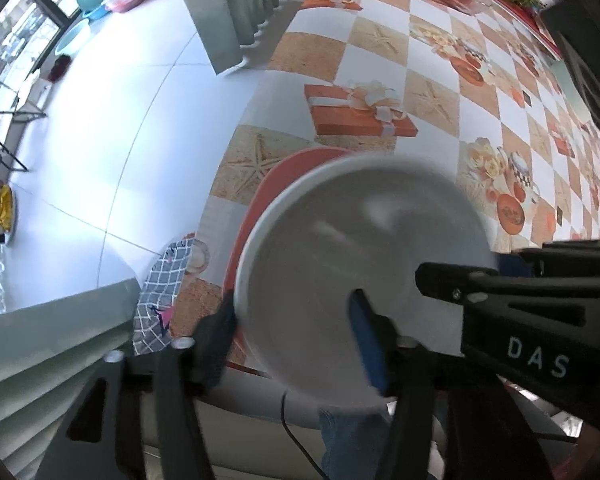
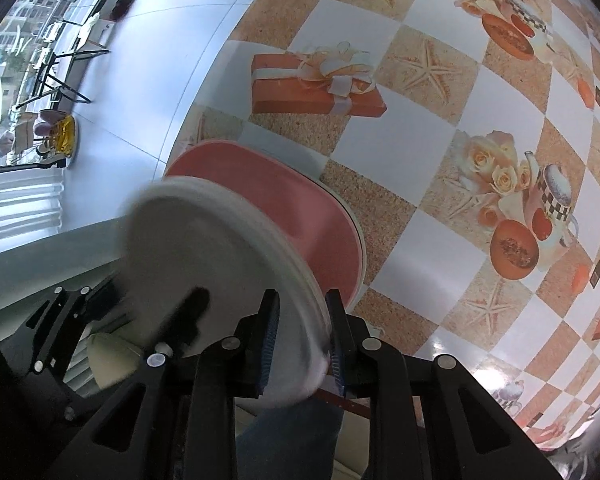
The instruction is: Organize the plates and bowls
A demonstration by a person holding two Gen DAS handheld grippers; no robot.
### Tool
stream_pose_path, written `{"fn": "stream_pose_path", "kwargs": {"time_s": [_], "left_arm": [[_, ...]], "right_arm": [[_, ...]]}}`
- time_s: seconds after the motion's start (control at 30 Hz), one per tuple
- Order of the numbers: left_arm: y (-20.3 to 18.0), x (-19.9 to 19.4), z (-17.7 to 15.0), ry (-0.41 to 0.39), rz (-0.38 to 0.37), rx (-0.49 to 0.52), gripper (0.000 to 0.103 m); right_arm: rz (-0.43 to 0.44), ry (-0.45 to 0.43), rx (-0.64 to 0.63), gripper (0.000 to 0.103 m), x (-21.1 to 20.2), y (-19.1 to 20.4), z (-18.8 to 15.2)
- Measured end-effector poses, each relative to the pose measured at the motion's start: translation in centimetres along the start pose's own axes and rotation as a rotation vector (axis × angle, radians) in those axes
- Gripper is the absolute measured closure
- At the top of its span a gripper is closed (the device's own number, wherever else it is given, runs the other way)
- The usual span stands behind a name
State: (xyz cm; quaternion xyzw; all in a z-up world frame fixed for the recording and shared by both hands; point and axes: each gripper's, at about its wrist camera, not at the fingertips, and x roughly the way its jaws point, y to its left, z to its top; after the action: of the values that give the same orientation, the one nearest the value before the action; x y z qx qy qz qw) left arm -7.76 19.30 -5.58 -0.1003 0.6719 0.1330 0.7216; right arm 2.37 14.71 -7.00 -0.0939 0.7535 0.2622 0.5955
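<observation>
A white plate (image 2: 220,264) is held tilted above a pink plate (image 2: 284,208) that lies on the patterned tablecloth (image 2: 440,184) near the table's edge; nothing is seen lying in either plate. The white plate's rim is pinched between the narrowed jaws of the right gripper (image 2: 302,344). The left gripper (image 1: 296,340) is seen with its jaws spread on either side of the opposite rim; its blue pad (image 1: 366,344) is over the plate's face, but contact cannot be told.

A patterned tablecloth (image 2: 440,128) lies beside a pale tiled floor (image 1: 112,128).
</observation>
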Motion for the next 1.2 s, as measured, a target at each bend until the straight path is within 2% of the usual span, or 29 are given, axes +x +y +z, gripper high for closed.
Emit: {"fn": "stream_pose_path", "kwargs": {"time_s": [0.07,0.1,0.13,0.17,0.2,0.3,0.37,0.4,0.43,0.73,0.8,1.2], "left_arm": [[-0.2,-0.2,-0.1,-0.012,0.013,0.013,0.027],[-0.4,-0.2,-0.2,-0.017,0.021,0.017,0.025],[-0.4,-0.2,-0.2,-0.018,0.025,0.018,0.025],[-0.5,-0.2,-0.2,-0.016,0.027,0.018,0.025],[-0.4,-0.2,-0.1,-0.015,0.028,0.015,0.025],[-0.2,-0.2,0.2,-0.012,0.038,-0.002,0.024],[0.5,0.3,0.5,0.019,0.043,-0.017,0.023],[0.7,0.4,0.6,0.023,0.029,-0.027,0.023],[0.8,0.4,0.6,0.021,0.027,-0.032,0.023],[0.5,0.4,0.7,0.014,0.078,-0.016,0.018],[0.1,0.2,0.5,0.016,0.089,-0.01,0.018],[-0.5,-1.3,0.8,-0.012,0.044,-0.002,0.018]], "right_arm": [[-0.001,-0.004,-0.003,0.077,-0.2,0.0,0.0],[0.001,-0.007,-0.002,0.072,-0.3,-0.1,0.0],[-0.002,-0.011,-0.002,0.064,-0.5,-0.1,0.0],[-0.008,-0.023,-0.004,0.04,-0.7,-0.1,0.0],[-0.016,-0.039,-0.012,0.03,-1.1,0.0,0.0],[-0.035,-0.065,-0.044,0.03,-1.9,0.3,-0.1],[-0.038,-0.07,-0.044,0.029,-2.2,0.3,-0.2],[-0.042,-0.072,-0.042,0.02,-2.3,0.3,-0.2],[-0.046,-0.075,-0.041,0.018,-2.4,0.2,-0.3],[-0.073,-0.079,-0.005,0.017,-3.0,-0.9,-0.9],[-0.096,-0.056,0.008,0.017,-2.9,-1.2,-0.8],[-0.103,-0.098,0.002,0.017,-4.1,-1.7,-1.2]]}}
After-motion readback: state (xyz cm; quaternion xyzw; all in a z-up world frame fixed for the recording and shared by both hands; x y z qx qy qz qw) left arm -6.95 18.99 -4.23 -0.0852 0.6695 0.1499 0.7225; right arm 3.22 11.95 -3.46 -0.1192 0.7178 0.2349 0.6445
